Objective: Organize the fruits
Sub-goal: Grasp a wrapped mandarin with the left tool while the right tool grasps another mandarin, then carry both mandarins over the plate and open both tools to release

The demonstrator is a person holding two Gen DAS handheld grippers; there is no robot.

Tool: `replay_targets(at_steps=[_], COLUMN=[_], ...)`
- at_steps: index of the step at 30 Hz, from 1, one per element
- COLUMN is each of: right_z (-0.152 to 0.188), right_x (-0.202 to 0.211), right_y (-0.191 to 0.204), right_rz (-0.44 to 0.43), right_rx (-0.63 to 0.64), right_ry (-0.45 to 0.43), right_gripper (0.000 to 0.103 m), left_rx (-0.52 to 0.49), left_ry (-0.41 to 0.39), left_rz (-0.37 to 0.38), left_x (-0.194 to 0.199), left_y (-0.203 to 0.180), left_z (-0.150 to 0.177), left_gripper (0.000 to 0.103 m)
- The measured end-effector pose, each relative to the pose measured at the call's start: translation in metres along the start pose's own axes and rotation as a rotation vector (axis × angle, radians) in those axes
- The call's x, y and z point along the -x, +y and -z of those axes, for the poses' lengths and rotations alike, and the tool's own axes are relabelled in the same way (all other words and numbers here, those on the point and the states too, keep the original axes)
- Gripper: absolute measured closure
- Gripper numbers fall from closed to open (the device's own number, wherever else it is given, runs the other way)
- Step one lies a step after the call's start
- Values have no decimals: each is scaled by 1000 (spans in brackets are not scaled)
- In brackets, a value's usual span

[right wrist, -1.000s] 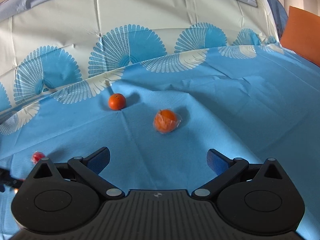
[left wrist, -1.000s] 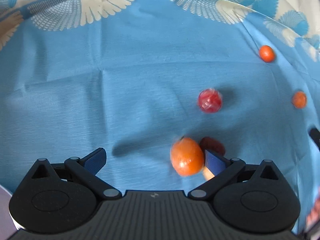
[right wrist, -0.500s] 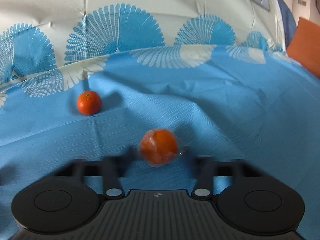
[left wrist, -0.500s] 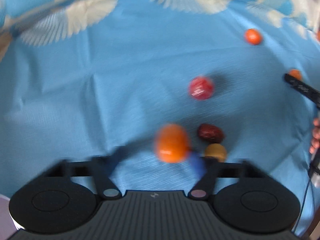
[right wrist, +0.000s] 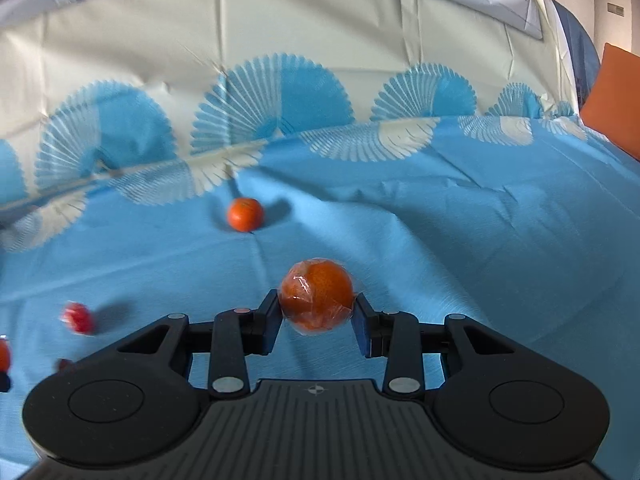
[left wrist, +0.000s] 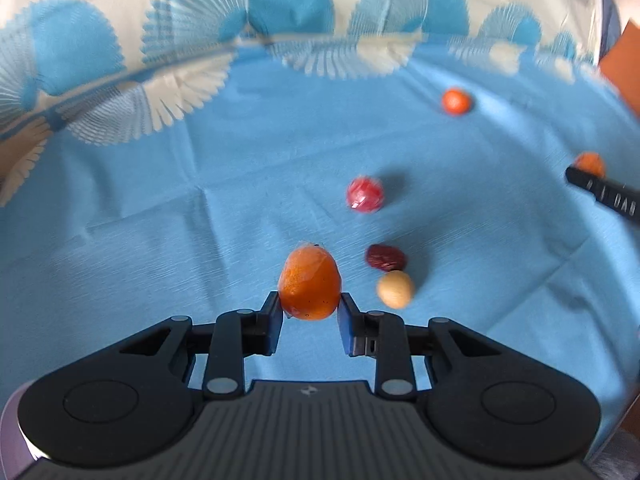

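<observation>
A: Fruit in both grippers. Your left gripper (left wrist: pixel 309 309) pinches a wrapped orange (left wrist: pixel 310 285), your right gripper (right wrist: pixel 316 317) pinches another wrapped orange (right wrist: pixel 317 296). Both sets of jaws have just been closing, each with its orange between them.

B: Why so far out at the tips?

A: My guess: you grip across the narrow waist, so the pads (left wrist: pixel 271 312) bite the flanks and the film doesn't slip. Both oranges look clear of the cloth (left wrist: pixel 160 220).

B: Which way do they point?

A: Yours on the left is egg-shaped, long axis running away from the camera, stem end farthest. The right one is nearly round; no clear axis.

B: What's left lying?

A: One mandarin (right wrist: pixel 245 214), a red fruit (left wrist: pixel 365 194), a date (left wrist: pixel 386 257) and a pale nut (left wrist: pixel 395 289) touching it.
</observation>
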State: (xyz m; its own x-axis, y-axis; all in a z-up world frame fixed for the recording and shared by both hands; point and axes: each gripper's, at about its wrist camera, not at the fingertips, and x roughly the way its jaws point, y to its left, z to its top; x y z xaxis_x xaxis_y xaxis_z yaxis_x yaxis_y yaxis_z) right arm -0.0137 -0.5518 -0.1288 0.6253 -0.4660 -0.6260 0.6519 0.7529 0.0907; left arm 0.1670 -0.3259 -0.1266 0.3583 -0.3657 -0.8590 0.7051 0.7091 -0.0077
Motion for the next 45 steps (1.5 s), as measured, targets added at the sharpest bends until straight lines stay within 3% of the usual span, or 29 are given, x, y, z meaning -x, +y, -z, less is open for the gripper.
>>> replay_targets(at_steps=[10,15,20,26,30,45], right_z=[19,43,70,96,110,113], right_x=[167,241,301,356,379,395], right_y=[62,99,139,182,205,225], right_rz=[-205,-336,-452,-577,-607,-589], right_rx=[37,90,170,277,371,470], right_ry=[-140,-95,-50,-11,-8,-17], right_gripper=[64,64,64,64,64,64], left_rx=[46,119,174,238,271,312], left_ry=[-204,-242,-251,-265,-284,-331], left_rz=[-38,-68,-114,-154,-162,-162], left_x=[179,253,303,339,354,366], left_y=[8,26,46,70,81,94], left_z=[71,122,176,230,252,266], left_gripper=[71,71,71,71,71,71])
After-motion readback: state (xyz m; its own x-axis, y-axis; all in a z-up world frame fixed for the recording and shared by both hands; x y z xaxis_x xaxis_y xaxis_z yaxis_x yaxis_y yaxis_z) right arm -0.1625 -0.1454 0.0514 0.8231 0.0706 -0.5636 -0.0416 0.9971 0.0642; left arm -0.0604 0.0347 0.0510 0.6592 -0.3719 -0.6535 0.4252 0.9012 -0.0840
